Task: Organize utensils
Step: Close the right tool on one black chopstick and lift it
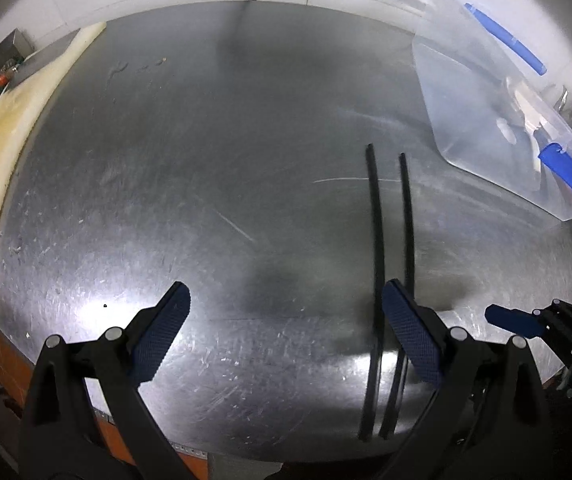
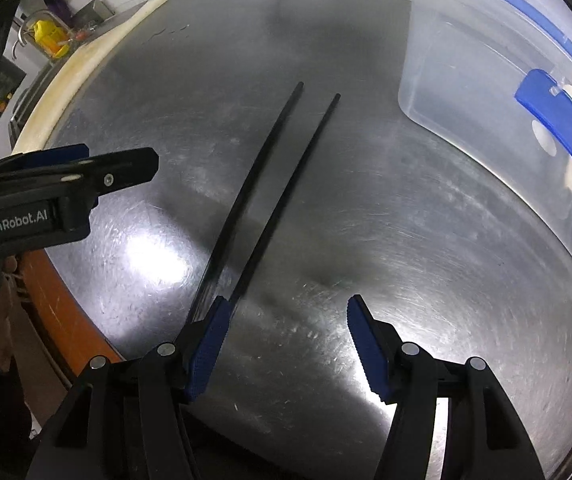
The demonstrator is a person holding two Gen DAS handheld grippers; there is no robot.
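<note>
Two black chopsticks [image 1: 378,264] lie side by side on the steel table [image 1: 206,160], pointing away from me. In the left wrist view they pass just beside my right finger. My left gripper [image 1: 286,304] is open and empty above the table. My right gripper [image 2: 286,320] is open and empty; the chopsticks [image 2: 262,184] run past its left finger. The left gripper shows at the left of the right wrist view [image 2: 86,172]. A clear plastic bin [image 1: 498,104] with blue clips stands at the far right, with pale utensils inside it; it also shows in the right wrist view [image 2: 486,100].
A pale cutting board [image 1: 10,128] lies along the table's left edge; it also shows in the right wrist view [image 2: 86,60]. Yellow items [image 2: 48,36] sit beyond it by a sink. The table's orange front edge [image 2: 62,320] is close below.
</note>
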